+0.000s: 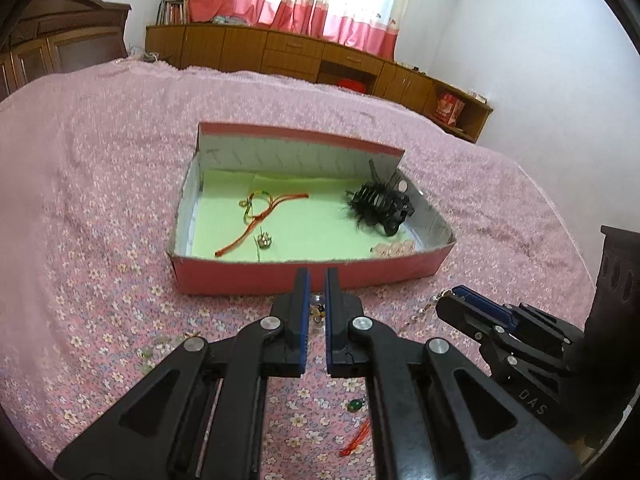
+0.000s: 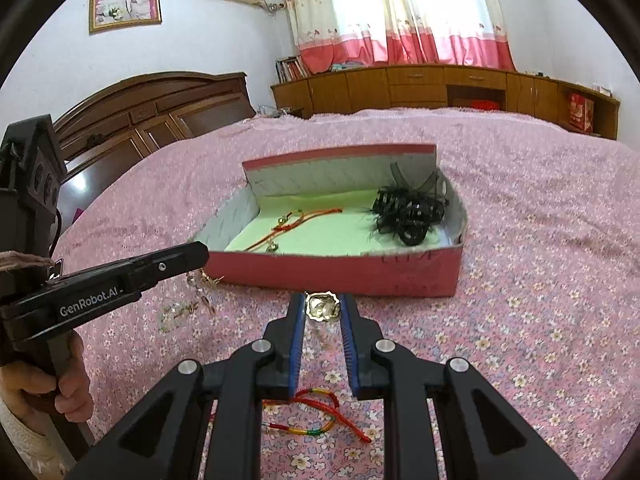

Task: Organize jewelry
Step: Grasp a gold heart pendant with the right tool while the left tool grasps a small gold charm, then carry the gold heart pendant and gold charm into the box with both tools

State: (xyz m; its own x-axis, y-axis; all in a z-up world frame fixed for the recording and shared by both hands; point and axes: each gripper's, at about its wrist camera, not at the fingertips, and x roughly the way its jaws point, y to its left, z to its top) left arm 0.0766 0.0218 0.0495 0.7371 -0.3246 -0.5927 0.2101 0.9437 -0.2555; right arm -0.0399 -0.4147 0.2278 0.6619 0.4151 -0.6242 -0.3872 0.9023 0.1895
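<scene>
While right gripper (image 2: 322,307) clamps a blurred gold trinket (image 2: 322,306); details unreadable.

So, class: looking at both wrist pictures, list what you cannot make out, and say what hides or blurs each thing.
- Left wrist view: the small piece in the left gripper is too hidden by its shut jaws to identify.
- Left wrist view: the pale beaded item in the red cardboard box is partly cut off by the box's front wall.
- Right wrist view: the gold-rimmed ornament in the right gripper is too blurred for detail.
- Right wrist view: the multicoloured cord bracelet is partly covered by gripper arms.

Both tongs (image 1: 317,280) (image 2: 322,304) clamped, angled downward.
</scene>
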